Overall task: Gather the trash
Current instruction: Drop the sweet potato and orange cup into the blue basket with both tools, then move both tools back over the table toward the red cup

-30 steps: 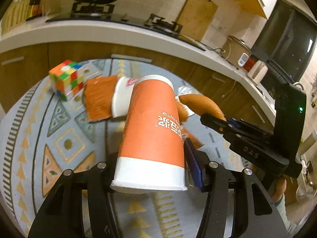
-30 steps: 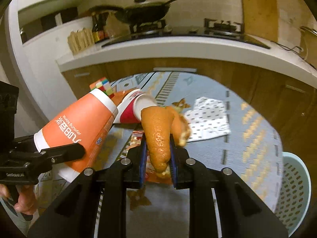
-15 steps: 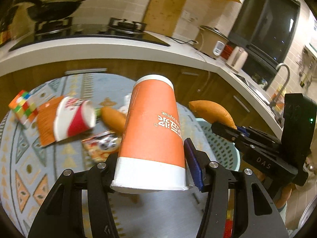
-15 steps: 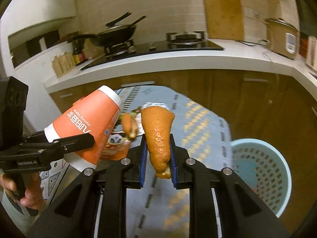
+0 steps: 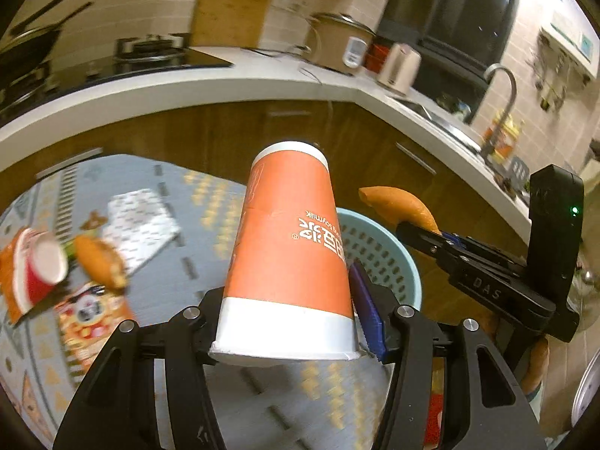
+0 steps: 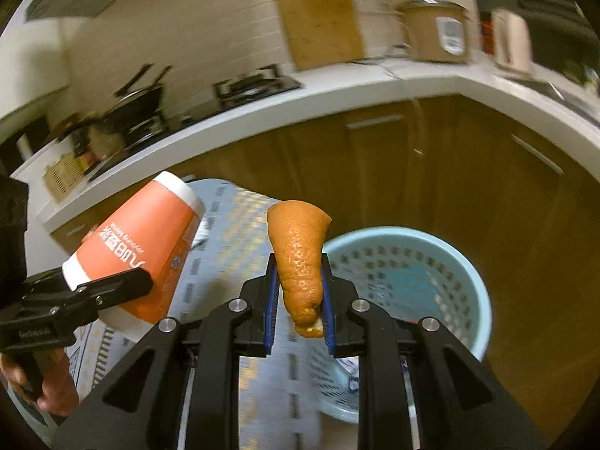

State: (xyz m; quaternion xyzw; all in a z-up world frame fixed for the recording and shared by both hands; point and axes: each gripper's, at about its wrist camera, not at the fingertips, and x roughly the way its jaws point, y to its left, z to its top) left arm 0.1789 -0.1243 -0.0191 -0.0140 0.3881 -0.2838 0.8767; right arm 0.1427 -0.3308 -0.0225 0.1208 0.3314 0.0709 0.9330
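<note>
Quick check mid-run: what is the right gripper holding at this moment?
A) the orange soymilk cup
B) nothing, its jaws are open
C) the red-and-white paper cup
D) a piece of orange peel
D: in the right wrist view the right gripper is shut on the orange peel, pinched between its blue pads near the blue basket, while the left gripper holds the orange cup.
</note>
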